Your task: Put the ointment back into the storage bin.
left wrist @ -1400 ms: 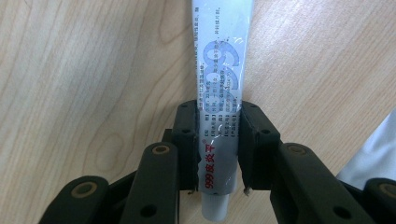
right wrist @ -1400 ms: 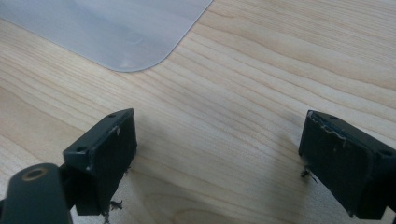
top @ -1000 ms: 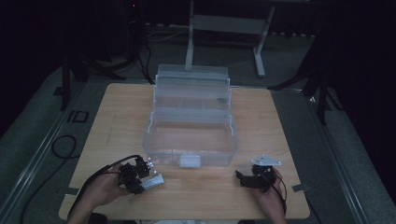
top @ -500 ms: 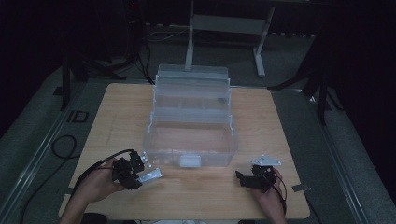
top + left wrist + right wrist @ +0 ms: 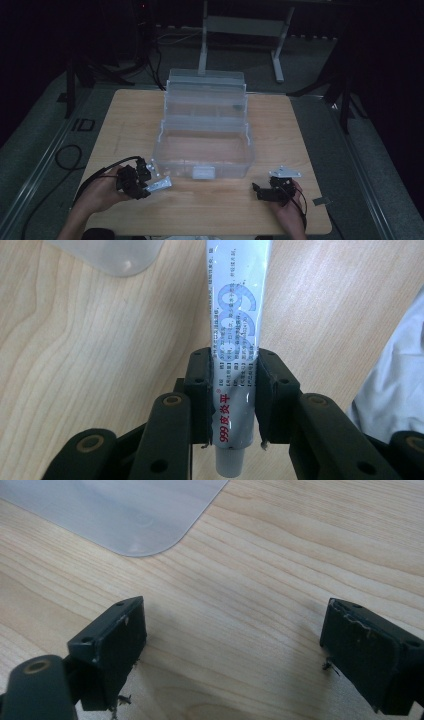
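White ointment tube (image 5: 235, 340) sits clamped betw. the jaws of the left hand-held gripper (image 5: 232, 400), cap end toward the wrist, body sticking out ahead over the desk (image 5: 125, 115) – prob. so it can go nose-first into the clear plastic box (image 5: 202, 145) just beside it. Right hand-held gripper (image 5: 232, 645) rests w/ jaws wide, nothing in them, near the box's front right corner
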Motion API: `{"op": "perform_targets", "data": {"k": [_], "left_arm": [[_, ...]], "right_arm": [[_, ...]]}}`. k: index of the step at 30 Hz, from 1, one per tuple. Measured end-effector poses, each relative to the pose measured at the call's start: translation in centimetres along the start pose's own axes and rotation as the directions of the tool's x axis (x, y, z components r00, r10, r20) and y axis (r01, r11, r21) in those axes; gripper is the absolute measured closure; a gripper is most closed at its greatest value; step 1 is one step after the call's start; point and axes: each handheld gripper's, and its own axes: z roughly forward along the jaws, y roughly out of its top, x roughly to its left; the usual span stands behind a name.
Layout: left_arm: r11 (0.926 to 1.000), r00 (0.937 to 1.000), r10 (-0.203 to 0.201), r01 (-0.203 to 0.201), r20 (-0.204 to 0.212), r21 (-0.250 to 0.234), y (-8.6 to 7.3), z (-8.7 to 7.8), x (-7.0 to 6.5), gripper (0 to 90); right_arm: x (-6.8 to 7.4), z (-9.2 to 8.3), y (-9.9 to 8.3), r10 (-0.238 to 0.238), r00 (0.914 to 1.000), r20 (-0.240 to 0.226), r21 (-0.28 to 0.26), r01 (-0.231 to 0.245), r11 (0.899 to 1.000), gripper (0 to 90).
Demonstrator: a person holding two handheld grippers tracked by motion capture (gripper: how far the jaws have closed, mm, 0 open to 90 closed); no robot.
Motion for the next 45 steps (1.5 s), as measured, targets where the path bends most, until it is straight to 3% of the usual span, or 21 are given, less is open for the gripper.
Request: {"op": "perform_targets", "data": {"k": [18, 33, 45], "left_arm": [[0.9992, 0.9988, 0.021, -0.023, -0.043, -0.034, -0.6, -2.1, 1.0, 71.0], [0.9976, 0.9974, 0.052, -0.055, -0.049, -0.043, -0.3, -3.2, 1.6, 71.1], [0.9940, 0.9928, 0.085, -0.091, -0.084, -0.062, 0.0, -4.4, 2.1, 71.0]], "right_arm": [[0.0, 0.0, 0.0, 0.000, 1.0000, 0.000, 0.000, 0.000, 1.000, 11.0], [0.0, 0.0, 0.0, 0.001, 1.0000, 0.000, 0.000, -0.001, 1.000, 11.0], [0.0, 0.0, 0.0, 0.000, 1.0000, 0.000, 0.000, 0.000, 1.000, 11.0]]}}
